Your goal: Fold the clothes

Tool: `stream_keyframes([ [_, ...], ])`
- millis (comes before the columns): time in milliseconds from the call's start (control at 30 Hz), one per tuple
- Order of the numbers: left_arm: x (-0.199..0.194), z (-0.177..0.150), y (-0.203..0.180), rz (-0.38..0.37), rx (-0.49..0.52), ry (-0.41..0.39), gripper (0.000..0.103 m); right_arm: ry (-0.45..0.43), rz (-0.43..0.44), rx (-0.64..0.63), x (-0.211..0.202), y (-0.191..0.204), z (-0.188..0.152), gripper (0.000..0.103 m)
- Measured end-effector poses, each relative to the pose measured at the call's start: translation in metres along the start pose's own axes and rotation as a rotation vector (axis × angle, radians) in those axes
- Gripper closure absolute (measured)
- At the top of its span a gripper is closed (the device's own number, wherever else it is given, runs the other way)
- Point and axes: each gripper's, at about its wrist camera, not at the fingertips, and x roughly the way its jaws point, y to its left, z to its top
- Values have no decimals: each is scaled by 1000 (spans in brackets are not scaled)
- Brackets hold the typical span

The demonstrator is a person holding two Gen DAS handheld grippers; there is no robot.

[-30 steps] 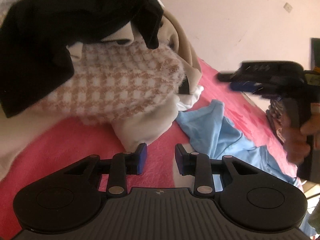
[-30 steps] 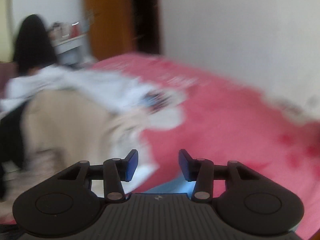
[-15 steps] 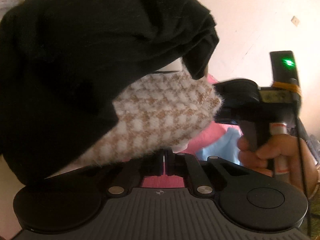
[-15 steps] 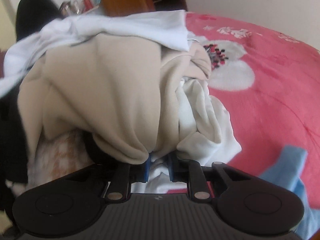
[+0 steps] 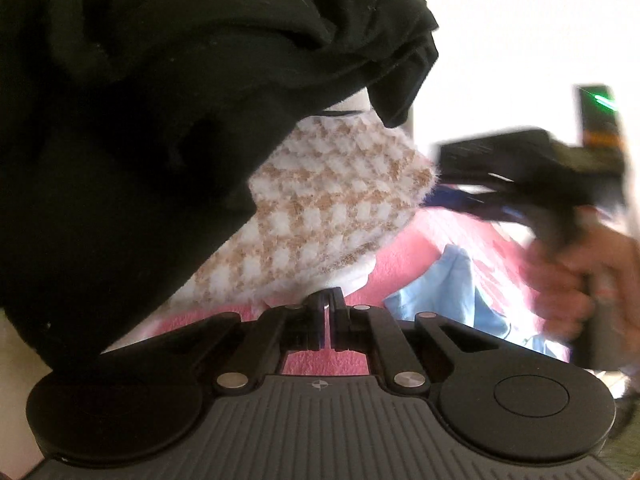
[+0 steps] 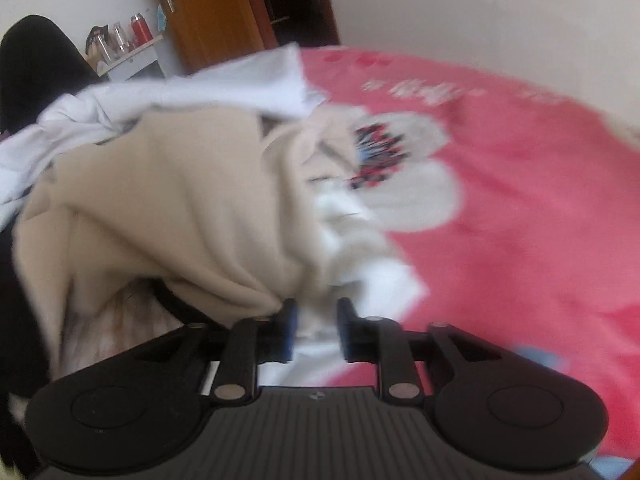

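Your left tongs [image 5: 329, 312] are pinched almost together at the low centre of the left view, right under the checked knit [image 5: 332, 216]; a sliver of its pale hem seems caught between them, though the bite is thin. A black garment [image 5: 160, 120] drapes over that knit across the upper left. Your right tongs [image 6: 314, 330] stand partly apart at the low centre of the right view, white cloth [image 6: 360, 248] lying in the gap but not clamped, with the beige top [image 6: 168, 208] heaped to the left on the pink bed [image 6: 520, 200].

Watch it: that thin bite can slip if you pull hard. Drag the knit and the black piece likely rides along, tumbling the heap. The blue shirt [image 5: 460, 292] lies right of centre, near your other hand [image 5: 576, 280] — easy to snag.
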Motion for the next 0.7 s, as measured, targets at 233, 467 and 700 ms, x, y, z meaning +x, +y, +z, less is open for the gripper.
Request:
stream_keyframes([
  [233,-6,4,10,-13,-89,21,97,33,-53,-262,-62,33,-57,67],
  [467,-15,6,18,-32,-147,43,97,91,-91,-426,-28,61,-94,67],
  [700,-19,7,26,-53,-199,56,97,18,-66,-387,-33,60,-99,97],
])
